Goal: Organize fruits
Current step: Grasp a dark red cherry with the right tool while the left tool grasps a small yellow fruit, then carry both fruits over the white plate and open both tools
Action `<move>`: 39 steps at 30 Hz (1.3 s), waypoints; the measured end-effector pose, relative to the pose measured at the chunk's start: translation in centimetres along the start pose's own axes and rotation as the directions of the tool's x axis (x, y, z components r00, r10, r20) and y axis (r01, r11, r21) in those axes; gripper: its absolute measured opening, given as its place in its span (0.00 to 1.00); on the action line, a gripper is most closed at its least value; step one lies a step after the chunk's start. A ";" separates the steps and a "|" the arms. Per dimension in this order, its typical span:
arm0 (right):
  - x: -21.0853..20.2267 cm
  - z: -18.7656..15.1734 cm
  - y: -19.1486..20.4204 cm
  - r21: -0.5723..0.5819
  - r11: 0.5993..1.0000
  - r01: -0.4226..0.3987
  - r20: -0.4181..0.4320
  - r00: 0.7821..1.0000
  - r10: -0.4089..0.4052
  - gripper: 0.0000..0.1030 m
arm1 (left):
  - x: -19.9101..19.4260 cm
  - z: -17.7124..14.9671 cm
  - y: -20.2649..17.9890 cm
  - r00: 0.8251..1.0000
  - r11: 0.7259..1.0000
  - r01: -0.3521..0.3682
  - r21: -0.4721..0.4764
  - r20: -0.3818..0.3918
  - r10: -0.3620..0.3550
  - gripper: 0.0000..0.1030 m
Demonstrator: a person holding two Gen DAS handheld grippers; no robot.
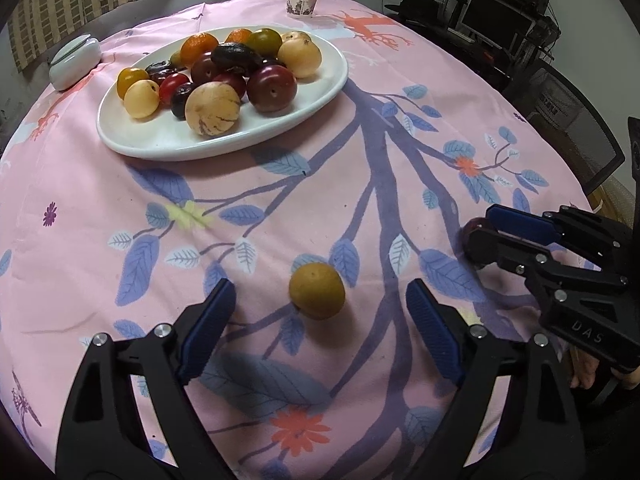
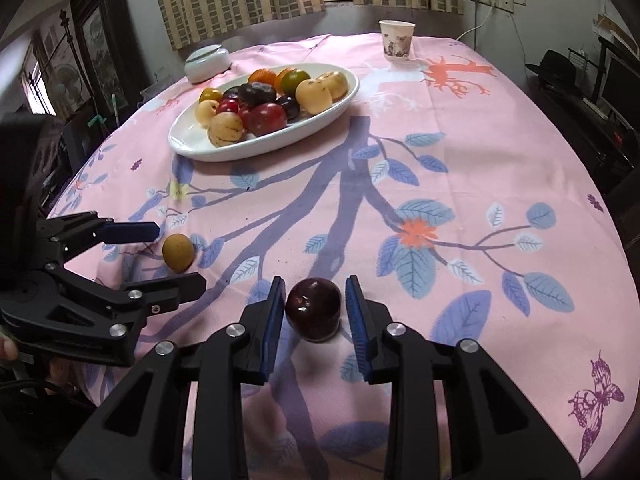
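The right gripper (image 2: 316, 308) pinches a dark plum (image 2: 314, 309) between its blue pads, low over the pink tablecloth (image 2: 460, 128) near the table's near edge. Beside it, the left gripper (image 1: 320, 312) is spread around a yellow fruit (image 1: 317, 290) lying on the cloth, pads not touching it. The plate (image 1: 160, 140) of mixed fruit sits toward the far edge.

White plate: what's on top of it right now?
The white plate holds a heap of fruit: oranges, dark red plums, pale yellow fruits, a striped one, dark wrinkled ones. Anything buried underneath the heap is hidden.
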State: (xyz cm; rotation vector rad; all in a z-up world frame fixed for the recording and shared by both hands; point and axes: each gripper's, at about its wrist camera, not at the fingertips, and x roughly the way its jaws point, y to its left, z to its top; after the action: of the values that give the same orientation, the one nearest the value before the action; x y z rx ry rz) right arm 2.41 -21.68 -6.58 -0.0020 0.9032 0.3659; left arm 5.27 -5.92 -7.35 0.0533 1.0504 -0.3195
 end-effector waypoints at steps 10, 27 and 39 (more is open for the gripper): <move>1.4 -0.6 0.7 -0.005 0.999 -0.037 -0.038 0.999 0.037 0.31 | 0.0 0.2 0.9 0.998 0.998 -0.040 -0.040 0.050 0.042 0.43; 0.2 0.8 4.4 -0.036 0.999 -0.018 -0.019 1.000 0.018 0.30 | -3.8 -2.3 3.2 0.990 0.998 0.020 -0.060 0.140 -0.011 0.25; 1.1 6.6 6.9 -0.108 0.989 -0.099 -0.019 0.995 0.097 0.30 | -5.7 2.7 9.0 0.987 0.994 -0.005 -0.106 0.162 0.022 0.26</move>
State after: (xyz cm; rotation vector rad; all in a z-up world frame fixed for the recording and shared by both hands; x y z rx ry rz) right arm 5.96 -13.80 -2.27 -0.0608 0.8975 0.5072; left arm 7.53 3.44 -2.06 -0.0596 0.9030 -0.2516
